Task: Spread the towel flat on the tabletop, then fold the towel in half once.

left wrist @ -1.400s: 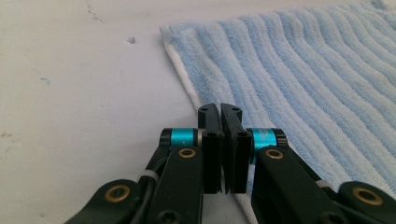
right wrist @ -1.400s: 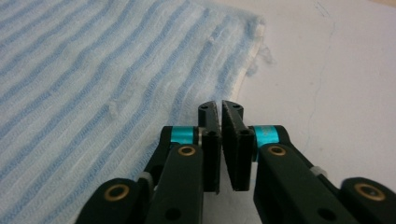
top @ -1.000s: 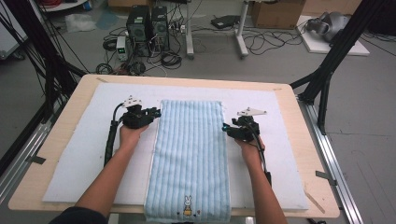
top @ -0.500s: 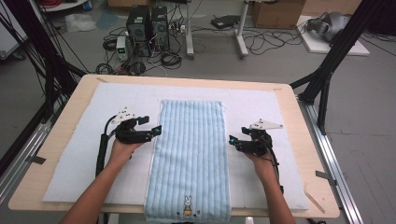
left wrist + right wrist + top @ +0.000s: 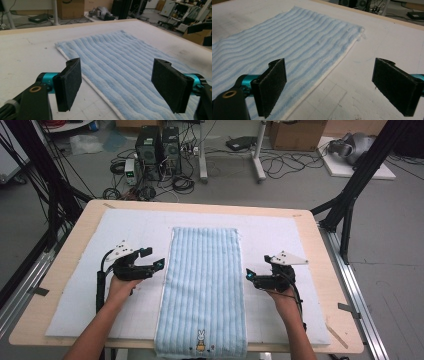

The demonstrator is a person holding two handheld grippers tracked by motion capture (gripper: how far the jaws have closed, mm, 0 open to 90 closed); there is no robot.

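Observation:
A light blue striped towel [image 5: 204, 285] lies flat down the middle of the white mat [image 5: 80, 305], its near end with a small bunny emblem [image 5: 201, 340] hanging over the table's front edge. My left gripper [image 5: 154, 259] hovers open just beside the towel's left long edge at about mid length. My right gripper [image 5: 251, 274] is open beside the right long edge. In the left gripper view the towel [image 5: 130, 57] and its white border run between the wide-apart black pads [image 5: 68, 83]. In the right gripper view the towel [image 5: 287, 42] border also lies between the pads [image 5: 272, 85]. Nothing is held.
The mat covers a wooden table [image 5: 330, 265]. Black frame posts [image 5: 350, 195] stand at both sides. Computer towers [image 5: 157, 145], cables and cardboard boxes [image 5: 300, 132] are on the floor beyond the far edge. Bare mat stretches to the left and right of the towel.
Both grippers have drawn back toward the person and slightly outward, from the towel's far half to about mid length. The towel lies as before.

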